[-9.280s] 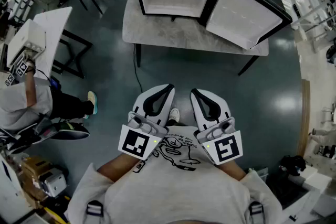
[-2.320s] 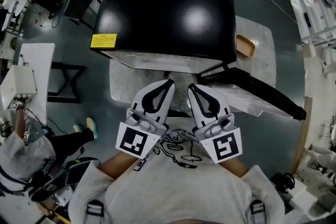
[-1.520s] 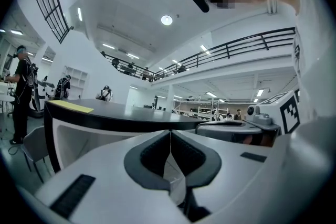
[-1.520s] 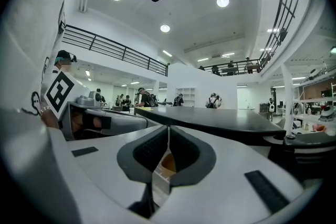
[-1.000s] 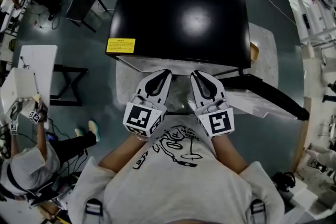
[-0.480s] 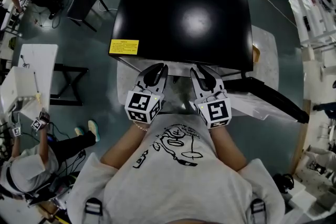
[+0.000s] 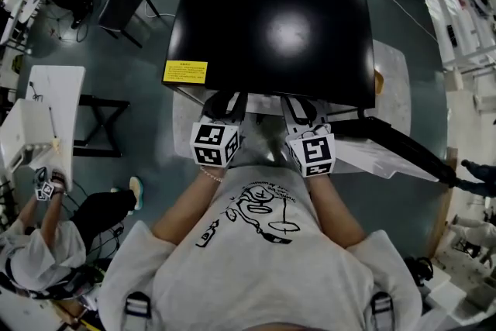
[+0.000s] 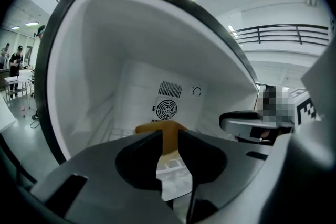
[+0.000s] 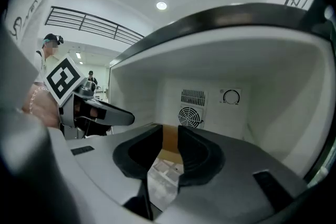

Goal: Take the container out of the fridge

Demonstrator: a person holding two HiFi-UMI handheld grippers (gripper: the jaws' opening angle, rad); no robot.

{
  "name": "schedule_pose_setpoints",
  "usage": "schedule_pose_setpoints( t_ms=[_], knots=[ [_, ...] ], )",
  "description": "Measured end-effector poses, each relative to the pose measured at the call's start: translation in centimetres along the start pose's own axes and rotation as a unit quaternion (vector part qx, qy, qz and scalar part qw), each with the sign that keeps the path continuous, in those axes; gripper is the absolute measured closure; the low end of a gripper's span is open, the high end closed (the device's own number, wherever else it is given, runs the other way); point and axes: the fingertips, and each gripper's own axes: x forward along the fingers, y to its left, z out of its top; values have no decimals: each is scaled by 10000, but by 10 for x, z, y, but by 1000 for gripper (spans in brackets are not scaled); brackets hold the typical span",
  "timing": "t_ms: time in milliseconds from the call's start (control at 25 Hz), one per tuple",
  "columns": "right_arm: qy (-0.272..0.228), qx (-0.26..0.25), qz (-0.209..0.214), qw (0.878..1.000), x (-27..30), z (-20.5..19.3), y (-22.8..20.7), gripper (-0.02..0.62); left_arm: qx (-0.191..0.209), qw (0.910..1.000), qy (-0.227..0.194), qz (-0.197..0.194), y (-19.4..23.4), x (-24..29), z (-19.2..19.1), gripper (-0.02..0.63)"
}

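Lower than a second earlier, both claws now faced the cavity. The container [image 8: 157, 127] sat mid-frame on the shelf, deep in the fridge [image 7: 271, 19]. The left gripper [image 8: 169, 144] and right gripper [image 9: 169, 136], jaws just opening, stood parted and pinched nothing. Reaching step, I judged; next, straddle its rim.

Left tool [image 8: 169, 132] jaws just opening, apart; brown container [image 8: 156, 127] beyond gap, inside fridge [image 8: 105, 60]
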Motion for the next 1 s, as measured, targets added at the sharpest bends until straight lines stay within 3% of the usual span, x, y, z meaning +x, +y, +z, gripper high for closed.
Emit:
schedule_pose_setpoints(
  t_ms=[320,1000],
  knots=[
    [93,-36,-121,9999,17,-12,-10,494,-328,9988,267,228,19,24,-15,456],
    [278,-30,-238,9993,40,-31,-25,477,-461,9936,698,755,44,59,-36,415]
  ],
)
